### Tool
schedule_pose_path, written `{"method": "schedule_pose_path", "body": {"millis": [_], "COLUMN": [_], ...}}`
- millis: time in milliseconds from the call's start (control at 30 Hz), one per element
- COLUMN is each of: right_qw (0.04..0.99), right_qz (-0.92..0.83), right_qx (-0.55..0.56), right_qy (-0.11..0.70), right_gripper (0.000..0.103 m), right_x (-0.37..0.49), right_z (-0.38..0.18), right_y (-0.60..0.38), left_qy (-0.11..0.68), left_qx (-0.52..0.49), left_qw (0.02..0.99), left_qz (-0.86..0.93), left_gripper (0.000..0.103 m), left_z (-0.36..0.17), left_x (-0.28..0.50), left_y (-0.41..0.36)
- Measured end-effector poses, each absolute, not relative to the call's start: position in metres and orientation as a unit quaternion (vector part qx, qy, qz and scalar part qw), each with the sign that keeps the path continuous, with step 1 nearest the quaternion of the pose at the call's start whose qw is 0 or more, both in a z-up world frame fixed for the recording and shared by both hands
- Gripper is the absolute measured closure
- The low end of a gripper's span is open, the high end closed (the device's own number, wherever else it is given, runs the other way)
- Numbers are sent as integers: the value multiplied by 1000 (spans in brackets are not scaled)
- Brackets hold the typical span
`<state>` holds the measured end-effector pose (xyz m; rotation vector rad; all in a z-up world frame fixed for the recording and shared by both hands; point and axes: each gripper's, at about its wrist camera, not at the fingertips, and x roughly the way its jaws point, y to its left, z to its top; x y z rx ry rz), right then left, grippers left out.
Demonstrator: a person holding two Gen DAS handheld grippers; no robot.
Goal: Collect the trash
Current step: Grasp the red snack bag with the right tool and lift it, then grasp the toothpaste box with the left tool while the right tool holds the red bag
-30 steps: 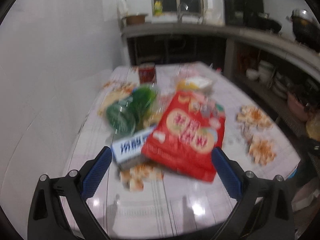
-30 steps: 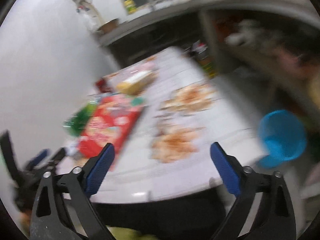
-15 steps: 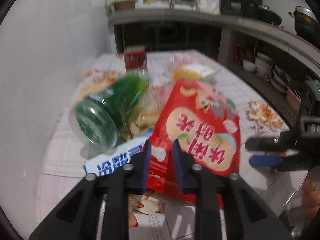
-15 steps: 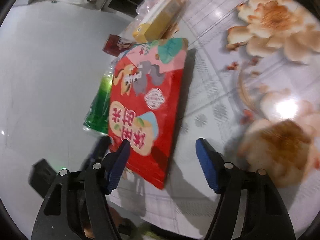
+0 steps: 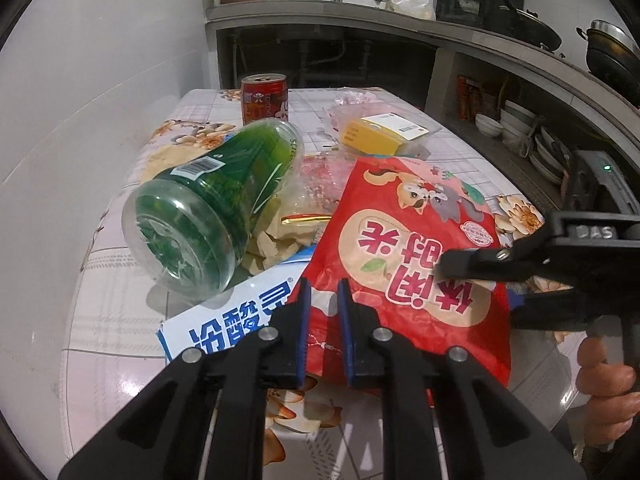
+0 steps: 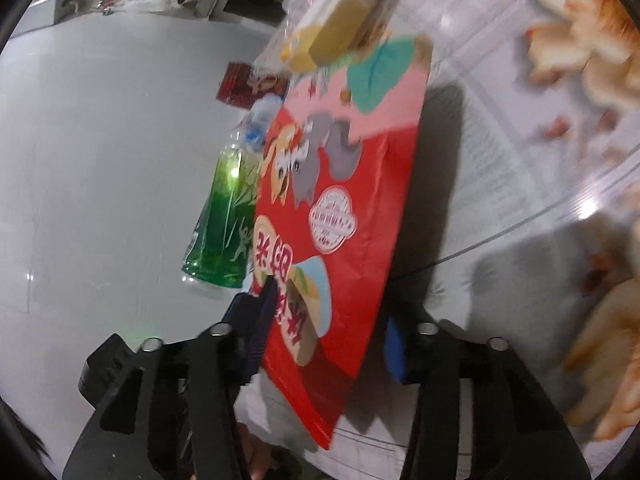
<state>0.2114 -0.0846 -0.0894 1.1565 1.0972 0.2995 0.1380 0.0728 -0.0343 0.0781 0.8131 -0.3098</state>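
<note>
Left gripper [image 5: 323, 294] is clamped on the near edge of the red snack bag [image 5: 416, 256], steadying it, while the right gripper [image 6: 328, 320] closes around its side, pads not yet pressing.

The red snack bag [image 5: 416, 264] hides most of the white carton [image 5: 232, 320] left of the left claw [image 5: 323, 336], and beyond the right claw [image 6: 328, 340] the yellow packet [image 6: 340, 32] is blurred.

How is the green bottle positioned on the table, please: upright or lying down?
Lying down: the green bottle rests on its side, clear base toward the camera.
</note>
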Motion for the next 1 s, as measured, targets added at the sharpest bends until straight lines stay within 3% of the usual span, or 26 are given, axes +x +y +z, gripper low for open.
{"method": "schedule_pose_path", "body": {"millis": [133, 300, 633, 733, 800, 900, 1000], "right_qw": [693, 714, 739, 741, 741, 734, 729], "right_qz": [126, 119, 112, 104, 94, 81, 78], "right_qx": [527, 519, 510, 500, 488, 486, 491], "right_qy": [475, 455, 427, 437, 452, 468, 471], "right_gripper": [73, 98, 103, 103, 103, 103, 103], "right_x": [209, 200, 159, 137, 119, 103, 96], "right_z": [-92, -84, -62, -58, -57, -62, -68], "right_y": [-86, -100, -152, -172, -186, -199, -203], "left_qy": [397, 398, 386, 387, 381, 369, 384], "left_qx": [31, 5, -5, 1, 13, 28, 67], "left_qw": [904, 900, 906, 906, 909, 917, 912], "left_qz": [-154, -177, -174, -173, -166, -149, -129], "left_gripper": [90, 90, 81, 68, 46, 26, 22], "left_z": [-33, -29, -24, -25, -23, -19, -30], "left_x": [140, 138, 122, 119, 118, 124, 137], "left_y": [75, 79, 88, 94, 98, 101, 94]}}
